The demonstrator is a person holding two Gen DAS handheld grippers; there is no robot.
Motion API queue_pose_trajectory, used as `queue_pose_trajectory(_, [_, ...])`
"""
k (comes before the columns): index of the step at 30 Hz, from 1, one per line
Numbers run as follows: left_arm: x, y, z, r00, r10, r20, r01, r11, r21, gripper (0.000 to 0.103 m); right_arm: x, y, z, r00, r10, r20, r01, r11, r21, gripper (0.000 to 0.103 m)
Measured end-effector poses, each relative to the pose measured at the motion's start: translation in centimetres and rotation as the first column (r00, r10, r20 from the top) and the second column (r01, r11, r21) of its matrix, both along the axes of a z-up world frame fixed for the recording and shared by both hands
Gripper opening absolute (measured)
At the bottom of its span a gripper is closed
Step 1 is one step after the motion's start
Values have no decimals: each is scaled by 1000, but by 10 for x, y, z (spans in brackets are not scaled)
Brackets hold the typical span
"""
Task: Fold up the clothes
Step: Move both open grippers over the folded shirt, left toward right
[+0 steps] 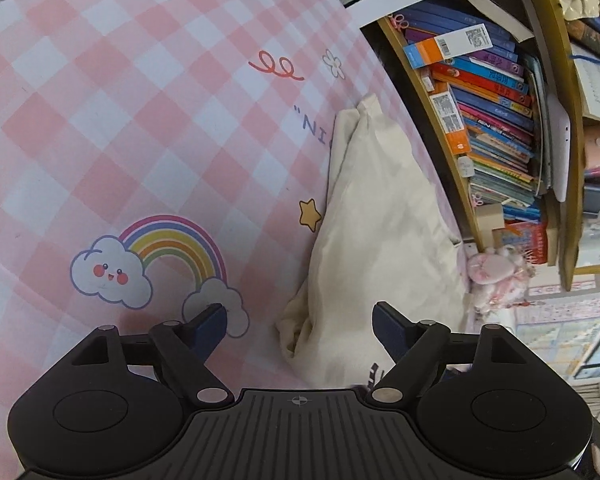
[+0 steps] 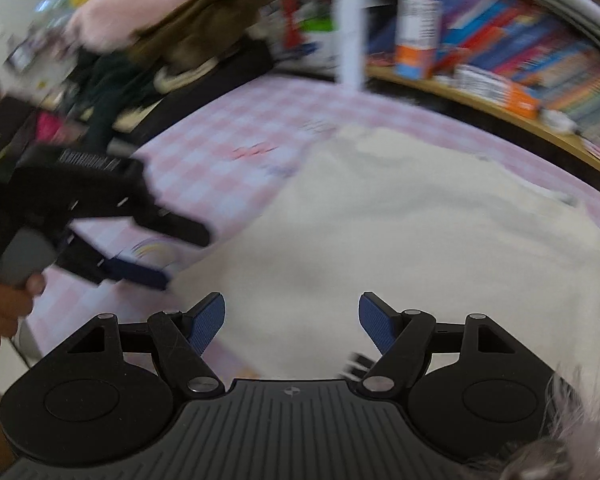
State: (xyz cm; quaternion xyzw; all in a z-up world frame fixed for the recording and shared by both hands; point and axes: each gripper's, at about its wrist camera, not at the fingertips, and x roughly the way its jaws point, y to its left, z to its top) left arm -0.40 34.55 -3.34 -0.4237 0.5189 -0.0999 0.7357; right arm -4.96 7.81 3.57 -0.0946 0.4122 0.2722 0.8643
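A cream garment (image 1: 376, 216) lies bunched on the pink checked worktop (image 1: 100, 120), its long axis running away from the left gripper (image 1: 298, 320) toward the bookshelf (image 1: 492, 120). Both the left and right gripper (image 2: 292, 316) hover with fingers apart, holding nothing.

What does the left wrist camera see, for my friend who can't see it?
A cream garment lies bunched on a pink checked sheet printed with a rainbow and smiling cloud. The left gripper hovers open and empty above the garment's near end, with a crowded bookshelf to the right.
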Motion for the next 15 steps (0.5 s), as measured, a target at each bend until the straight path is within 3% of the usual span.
queue_pose_trajectory(5, [1, 2, -2, 1000, -13, 6, 13, 999, -33, 89, -3, 40, -9, 990, 138, 0, -138, 988, -71, 72])
queue_pose_trajectory(11, [3, 2, -2, 999, -25, 19, 26, 998, -50, 94, -10, 66, -20, 972, 234, -6, -233, 963, -135, 69])
queue_pose_trajectory(15, [3, 3, -3, 999, -26, 25, 28, 998, -63, 95, -8, 75, -30, 965, 260, -24, -260, 951, -170, 50])
